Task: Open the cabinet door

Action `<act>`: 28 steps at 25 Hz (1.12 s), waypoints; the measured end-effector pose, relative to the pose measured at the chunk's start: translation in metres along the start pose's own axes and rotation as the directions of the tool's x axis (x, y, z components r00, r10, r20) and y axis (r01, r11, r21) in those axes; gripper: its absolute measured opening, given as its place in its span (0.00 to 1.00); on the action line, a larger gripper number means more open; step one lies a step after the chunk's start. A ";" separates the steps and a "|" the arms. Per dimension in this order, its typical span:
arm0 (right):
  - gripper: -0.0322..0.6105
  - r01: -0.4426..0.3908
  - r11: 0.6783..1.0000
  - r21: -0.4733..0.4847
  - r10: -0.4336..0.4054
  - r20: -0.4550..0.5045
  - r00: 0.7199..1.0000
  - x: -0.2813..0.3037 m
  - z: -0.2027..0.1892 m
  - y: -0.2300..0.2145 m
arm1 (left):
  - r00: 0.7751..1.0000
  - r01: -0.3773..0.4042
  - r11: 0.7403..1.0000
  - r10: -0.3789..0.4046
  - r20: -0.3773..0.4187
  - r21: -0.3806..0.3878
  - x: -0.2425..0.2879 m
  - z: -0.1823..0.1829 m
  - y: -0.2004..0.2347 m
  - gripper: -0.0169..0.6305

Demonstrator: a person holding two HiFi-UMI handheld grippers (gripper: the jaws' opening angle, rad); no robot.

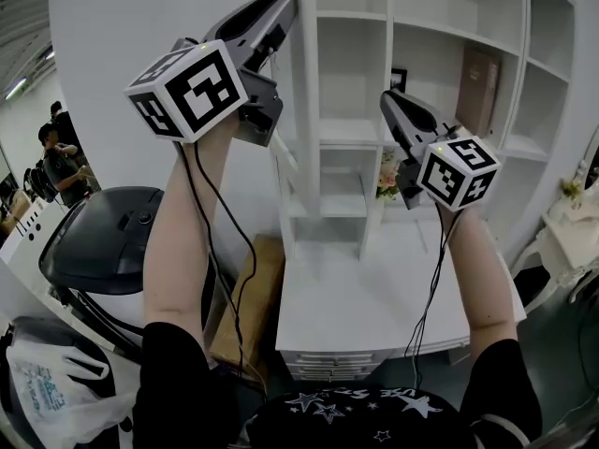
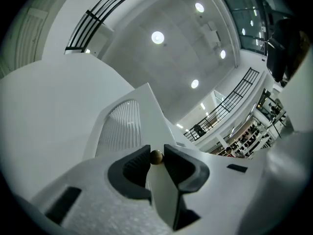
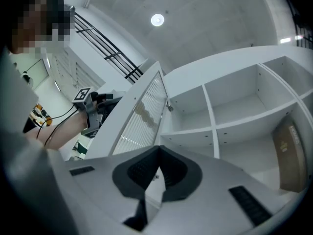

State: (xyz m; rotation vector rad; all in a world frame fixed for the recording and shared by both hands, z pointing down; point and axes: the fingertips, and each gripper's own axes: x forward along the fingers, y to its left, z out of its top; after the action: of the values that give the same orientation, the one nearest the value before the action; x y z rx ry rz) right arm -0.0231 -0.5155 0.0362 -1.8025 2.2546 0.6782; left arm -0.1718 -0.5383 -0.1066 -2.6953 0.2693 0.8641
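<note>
The white cabinet (image 1: 421, 26) has open shelves, and its door (image 1: 298, 110) stands swung out from the left column. In the left gripper view the door (image 2: 122, 126) shows a ribbed glass panel. A small brass knob (image 2: 156, 156) sits on the door's edge. My left gripper (image 2: 156, 155) is shut on that knob, raised at upper left in the head view (image 1: 279, 12). My right gripper (image 1: 391, 103) is held up before the shelves, apart from the door. Its jaws (image 3: 158, 151) are shut with nothing between them. The right gripper view shows the door (image 3: 142, 114) with the left gripper (image 3: 93, 104) at its outer edge.
A white desk top (image 1: 374, 297) with drawers lies below the shelves. A cardboard box (image 1: 248, 297) leans beside it, with a black scooter (image 1: 103, 241) and a white bag (image 1: 47, 382) at left. A brown box (image 1: 477, 87) and flowers (image 1: 386, 176) stand in the shelves. People (image 1: 58, 162) are at far left.
</note>
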 end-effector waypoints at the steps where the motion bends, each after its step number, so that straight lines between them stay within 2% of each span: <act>1: 0.06 -0.002 1.000 0.005 0.002 0.004 1.000 0.001 0.001 0.006 | 1.000 0.008 1.000 -0.008 0.004 -0.010 -0.004 0.002 0.002 0.17; 11: 0.06 -0.017 1.000 0.026 0.017 -0.004 1.000 0.011 -0.008 0.048 | 0.997 0.014 0.999 -0.010 0.073 -0.049 -0.048 0.027 0.031 0.18; 18: 0.06 -0.025 0.999 0.040 0.025 0.001 1.000 0.029 -0.011 0.074 | 0.997 0.039 0.998 -0.036 0.072 -0.041 -0.072 0.042 0.049 0.18; 24: 0.06 -0.060 0.997 -0.057 0.060 -0.006 0.998 0.037 -0.016 0.098 | 0.997 -0.018 1.000 0.018 0.078 -0.003 -0.082 0.047 0.066 0.17; 28: 0.06 -0.082 0.995 -0.057 0.081 -0.011 0.997 0.043 -0.021 0.106 | 0.997 -0.028 1.000 0.028 0.070 0.003 -0.085 0.048 0.074 0.16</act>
State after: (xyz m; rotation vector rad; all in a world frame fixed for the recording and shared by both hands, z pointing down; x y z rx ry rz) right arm -0.1324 -0.5455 0.0623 -1.7500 2.3488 0.7582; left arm -0.2847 -0.5847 -0.1099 -2.6579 0.2931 0.9625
